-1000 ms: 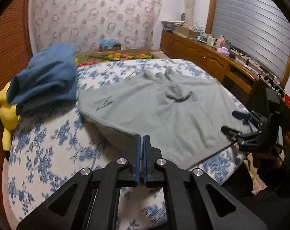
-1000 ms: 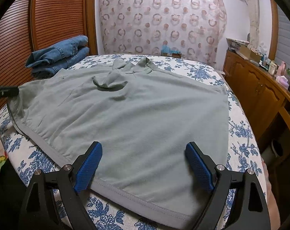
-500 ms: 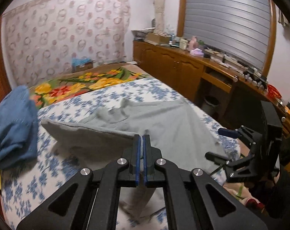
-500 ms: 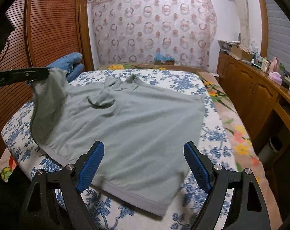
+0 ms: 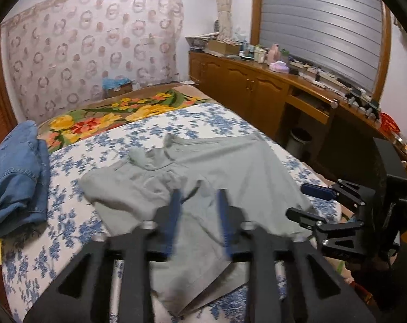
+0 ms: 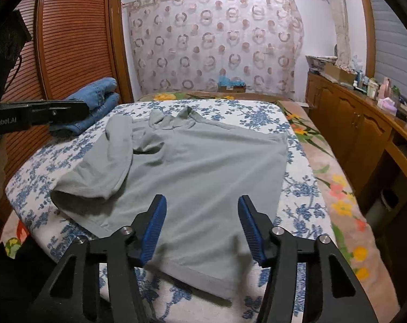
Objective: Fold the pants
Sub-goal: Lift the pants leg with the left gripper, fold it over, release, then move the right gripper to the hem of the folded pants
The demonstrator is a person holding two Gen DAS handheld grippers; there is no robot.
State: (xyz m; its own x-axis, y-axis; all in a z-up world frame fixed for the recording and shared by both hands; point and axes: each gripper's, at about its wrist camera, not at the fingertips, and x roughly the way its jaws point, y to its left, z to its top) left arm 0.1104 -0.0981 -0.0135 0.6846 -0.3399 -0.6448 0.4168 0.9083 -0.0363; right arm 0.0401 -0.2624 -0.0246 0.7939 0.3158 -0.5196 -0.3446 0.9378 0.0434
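Hovering above the grey pants (image 5: 230, 177), the left gripper (image 5: 199, 212) has just been opening; its blue pads now stand apart, nothing pinched between them, cloth lying loose below. Right gripper (image 6: 202, 223) has just been closing but its jaws are still spread, over the near hem of the pants, pads not pressing the cloth. Pants lie spread on the blue-flowered bedsheet (image 6: 259, 113), left side flopped over onto the middle in a rumpled fold (image 6: 114, 161), right part flat. In the left wrist view the right gripper shows at the bed's right edge. Folded blue jeans (image 6: 95, 99) sit at the bed's far left corner, apart from the pants. Flowered blanket (image 5: 101, 115) lies beyond the sheet. Wooden cabinet (image 5: 246, 86) with clutter on top runs along the right wall.
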